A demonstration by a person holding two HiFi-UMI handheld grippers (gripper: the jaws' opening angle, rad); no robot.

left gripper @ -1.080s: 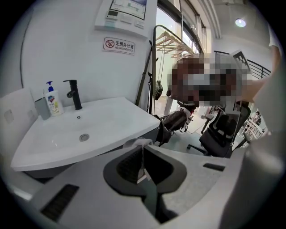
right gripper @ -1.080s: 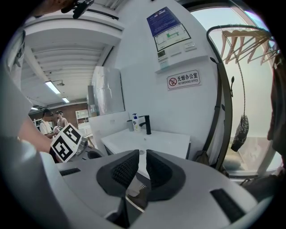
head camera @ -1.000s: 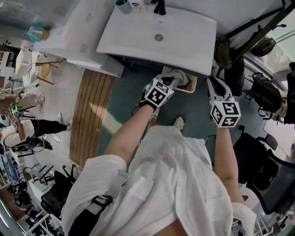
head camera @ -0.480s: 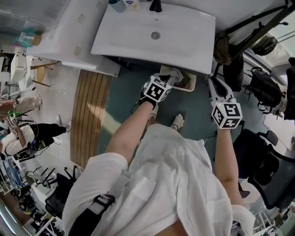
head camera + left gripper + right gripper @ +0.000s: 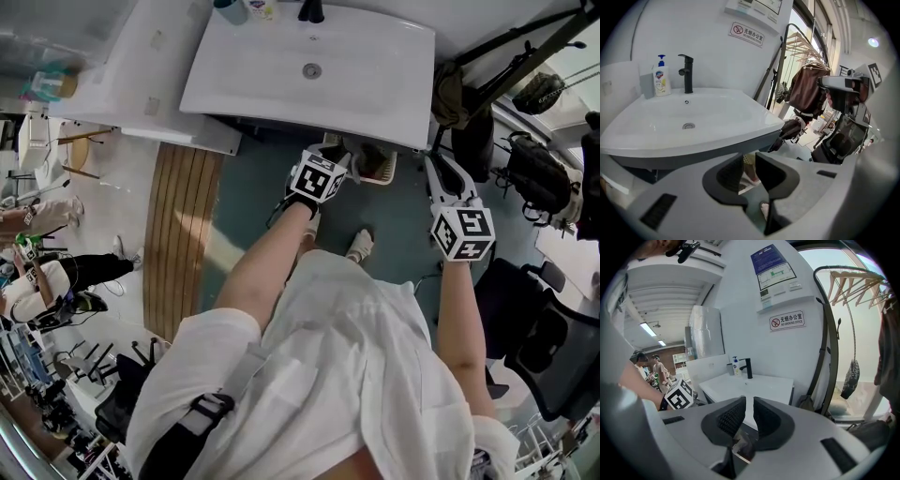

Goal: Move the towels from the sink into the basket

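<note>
Left gripper (image 5: 749, 163): jaws just opening, pads clear, nothing clamped; perforated basket wall glimpsed through the gap. Right gripper (image 5: 749, 403): narrow gap, empty.

Head view only: towels (image 5: 366, 157) down in basket (image 5: 391, 171), tucked under front edge of sink (image 5: 253, 80).

Gripper views only: wall sign (image 5: 747, 34) above sink.

Open floor (image 5: 253, 197) at basket's 8 o'clock; bags (image 5: 469, 112) crowding 3 o'clock.

Left forearm reaching in from basket's 8 o'clock, tilted down; right at 4 o'clock, nearer level.

Counted one sink (image 5: 309, 80), one black faucet (image 5: 686, 72), one soap bottle (image 5: 661, 77), one cup (image 5: 228, 11) and one basket (image 5: 389, 176). Towels (image 5: 370, 159) in the basket ran together; I could not count them.
</note>
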